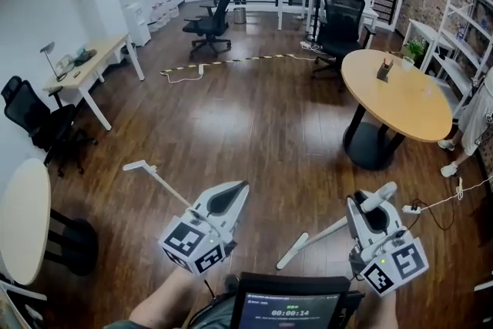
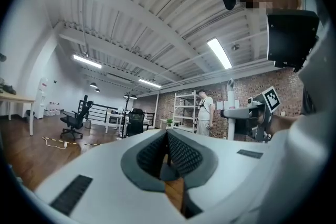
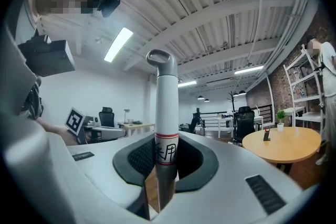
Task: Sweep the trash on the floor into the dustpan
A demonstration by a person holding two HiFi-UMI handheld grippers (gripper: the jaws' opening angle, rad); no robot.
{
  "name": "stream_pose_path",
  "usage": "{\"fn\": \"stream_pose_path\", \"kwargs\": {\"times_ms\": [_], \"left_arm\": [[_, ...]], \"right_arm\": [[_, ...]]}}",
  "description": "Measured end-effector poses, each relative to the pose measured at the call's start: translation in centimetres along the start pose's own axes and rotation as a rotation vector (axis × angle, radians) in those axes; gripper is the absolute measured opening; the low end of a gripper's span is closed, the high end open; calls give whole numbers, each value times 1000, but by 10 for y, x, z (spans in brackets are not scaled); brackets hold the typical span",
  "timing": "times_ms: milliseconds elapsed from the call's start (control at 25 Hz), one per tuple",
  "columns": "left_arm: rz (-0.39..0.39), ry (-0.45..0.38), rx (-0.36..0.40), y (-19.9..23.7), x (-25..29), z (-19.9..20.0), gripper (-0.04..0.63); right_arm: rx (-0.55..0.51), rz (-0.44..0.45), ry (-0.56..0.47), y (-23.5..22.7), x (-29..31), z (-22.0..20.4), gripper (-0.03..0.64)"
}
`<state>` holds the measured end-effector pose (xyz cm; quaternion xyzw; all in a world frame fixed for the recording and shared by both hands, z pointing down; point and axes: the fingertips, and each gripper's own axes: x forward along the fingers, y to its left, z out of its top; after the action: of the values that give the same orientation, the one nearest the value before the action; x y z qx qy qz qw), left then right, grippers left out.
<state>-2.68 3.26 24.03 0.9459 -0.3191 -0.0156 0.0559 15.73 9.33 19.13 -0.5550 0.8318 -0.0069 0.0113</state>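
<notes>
The right claw point(image 1: 376, 203) is squeezed tight on a white handle point(image 3: 161, 107) with a grey loop on top. The long pole of that handle slants down to the left above the wood floor point(image 1: 254, 127). The left claw point(image 1: 237, 190) is pressed closed, and a thin white stick point(image 1: 158, 181) pokes out from behind it to the left.
</notes>
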Motion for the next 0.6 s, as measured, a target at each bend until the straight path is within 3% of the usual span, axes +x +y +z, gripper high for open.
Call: {"fn": "stream_pose_path", "kwargs": {"times_ms": [200,600], "left_arm": [[2,5,9,-27,20,-2,2],[23,17,13,-27,17,-6,2]], "right_arm": [[-31,10,-2,-26,-15,0,80],[-52,-7,4,-36,-17,-4,80]]}}
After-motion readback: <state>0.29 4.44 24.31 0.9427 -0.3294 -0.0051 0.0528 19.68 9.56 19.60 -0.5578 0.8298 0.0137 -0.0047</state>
